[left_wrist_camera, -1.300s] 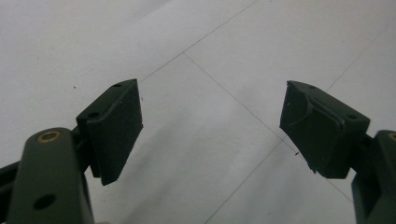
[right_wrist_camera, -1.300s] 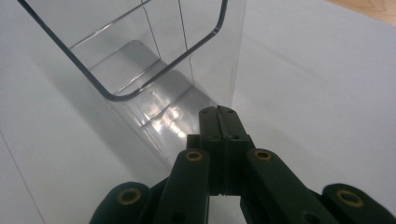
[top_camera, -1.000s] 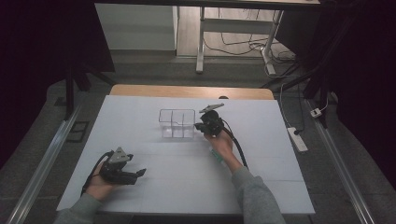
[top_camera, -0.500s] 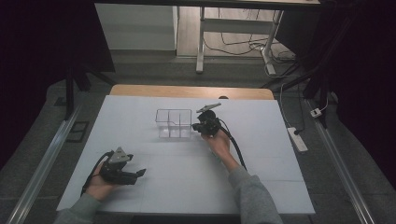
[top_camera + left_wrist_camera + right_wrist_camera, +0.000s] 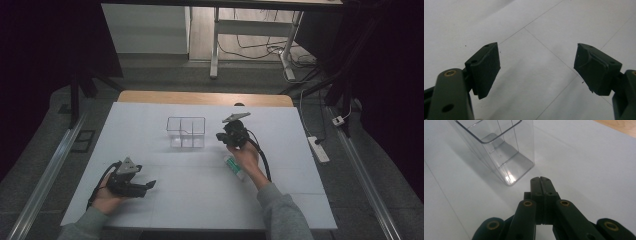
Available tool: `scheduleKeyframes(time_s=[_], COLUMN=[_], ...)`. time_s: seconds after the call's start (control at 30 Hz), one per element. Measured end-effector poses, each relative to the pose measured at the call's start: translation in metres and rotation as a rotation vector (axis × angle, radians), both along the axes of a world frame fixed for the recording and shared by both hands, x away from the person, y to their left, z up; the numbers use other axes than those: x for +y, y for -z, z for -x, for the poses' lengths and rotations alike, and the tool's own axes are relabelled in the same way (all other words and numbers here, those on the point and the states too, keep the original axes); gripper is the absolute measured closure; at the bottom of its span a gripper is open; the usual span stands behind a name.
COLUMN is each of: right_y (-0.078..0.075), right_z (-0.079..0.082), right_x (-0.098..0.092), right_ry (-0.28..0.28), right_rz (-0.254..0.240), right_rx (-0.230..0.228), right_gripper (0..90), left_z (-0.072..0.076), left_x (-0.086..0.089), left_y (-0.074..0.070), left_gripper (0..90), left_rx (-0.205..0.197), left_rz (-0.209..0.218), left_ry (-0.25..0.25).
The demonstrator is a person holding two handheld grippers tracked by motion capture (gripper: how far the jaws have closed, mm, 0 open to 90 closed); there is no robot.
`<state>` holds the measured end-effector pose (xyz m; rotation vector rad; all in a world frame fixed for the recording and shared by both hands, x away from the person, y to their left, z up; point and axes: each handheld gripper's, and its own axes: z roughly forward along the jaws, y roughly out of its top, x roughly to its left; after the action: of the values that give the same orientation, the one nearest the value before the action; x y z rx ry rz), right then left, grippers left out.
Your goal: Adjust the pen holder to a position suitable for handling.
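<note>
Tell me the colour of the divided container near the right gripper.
The divided container is clear and colourless, see-through plastic. It shows best in the right gripper view.

Your right gripper (image 5: 541, 180) hangs above the white table surface (image 5: 586, 157) with its two black jaws pressed flat together and nothing between them. Just beyond the tips, slightly to the left, stands the clear plastic box with inner dividers (image 5: 499, 147), empty, its near corner close to the jaws but apart from them.
</note>
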<state>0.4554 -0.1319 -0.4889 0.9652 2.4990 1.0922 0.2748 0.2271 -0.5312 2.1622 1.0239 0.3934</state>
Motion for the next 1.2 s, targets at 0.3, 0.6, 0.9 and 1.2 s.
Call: scheduleKeyframes(time_s=[0.3, 0.6, 0.9, 1.2], right_y=[-0.007, -0.011, -0.018, -0.022], right_z=[0.014, 0.029, 0.053, 0.080], right_x=[-0.026, -0.047, -0.068, -0.093], right_ry=[0.006, 0.028, 0.056, 0.071], right_rz=[-0.028, -0.038, -0.035, -0.040], right_rx=[0.010, 0.017, 0.016, 0.022], right_gripper=[70.9, 45.7, 35.6, 31.4], left_z=[-0.001, -0.001, 0.000, 0.001], left_x=[0.000, 0.001, 0.002, 0.003], left_y=[0.000, 0.000, 0.001, 0.002], left_gripper=[21.0, 21.0, 21.0, 21.0], left_rx=[0.001, -0.002, 0.001, -0.003], left_rz=[-0.003, 0.006, 0.003, 0.000], left_ry=[-0.007, -0.012, -0.006, -0.013])
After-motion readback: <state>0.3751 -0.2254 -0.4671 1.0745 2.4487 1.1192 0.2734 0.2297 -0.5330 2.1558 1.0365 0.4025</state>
